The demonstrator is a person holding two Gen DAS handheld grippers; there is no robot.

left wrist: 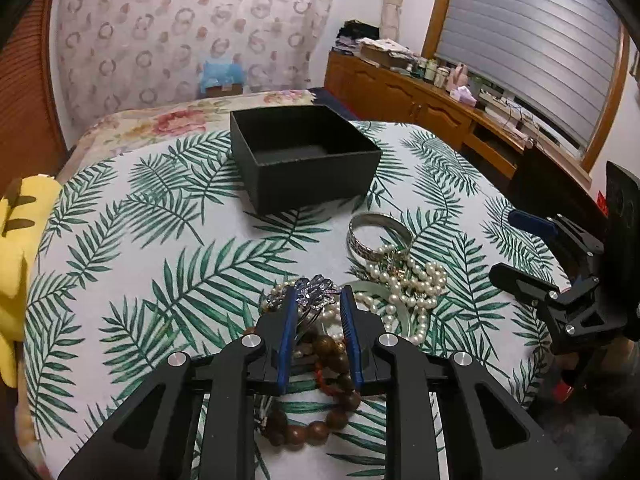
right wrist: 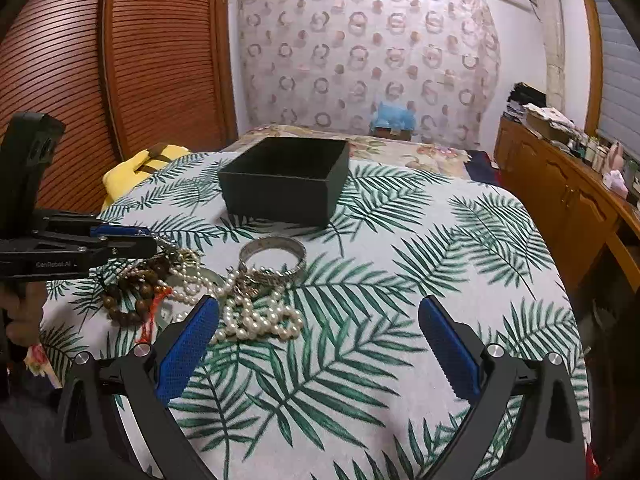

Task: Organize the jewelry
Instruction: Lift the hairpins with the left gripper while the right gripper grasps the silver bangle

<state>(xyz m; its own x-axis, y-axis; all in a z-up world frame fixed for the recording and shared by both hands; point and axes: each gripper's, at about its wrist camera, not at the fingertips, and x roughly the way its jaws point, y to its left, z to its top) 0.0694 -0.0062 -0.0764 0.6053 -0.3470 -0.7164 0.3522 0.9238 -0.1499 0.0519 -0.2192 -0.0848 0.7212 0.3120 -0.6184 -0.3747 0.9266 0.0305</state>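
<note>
Surface: we see a table [left wrist: 160, 240] covered by a cloth with green palm leaves; it fills the middle of both views.

Box: a black open box [left wrist: 304, 158] stands on the cloth, upper centre of the left wrist view, apart from the jewelry. We can see a patch of its floor, bare; the rest is hidden by its walls.

Jewelry pile: lies on the cloth below and right of the box, lower centre in the left wrist view, left of centre in the right wrist view.

Silver bangle: the bangle [left wrist: 378, 236] lies at the far edge of the pile, nearest the box, touching the pearls.

Pearls: a tangled pearl string [left wrist: 408, 284] sits just below the bangle.

Wooden beads: a brown bead bracelet [left wrist: 320, 408] with a red cord lies at the bottom of the left wrist view, partly under the fingers.

Brooch: a silver sparkly ornament [left wrist: 318, 292] sits at the tips of the left fingers.

Left gripper: the left gripper [left wrist: 318, 300] has its fingers drawn close together, pinching the ornament between the blue pads. The ornament looks slightly raised over the pile; we cannot tell if it is clear of it.

Right gripper: the right gripper [right wrist: 320, 308] has its fingers spread wide, nothing between them, hovering just right of the pearls.
</note>
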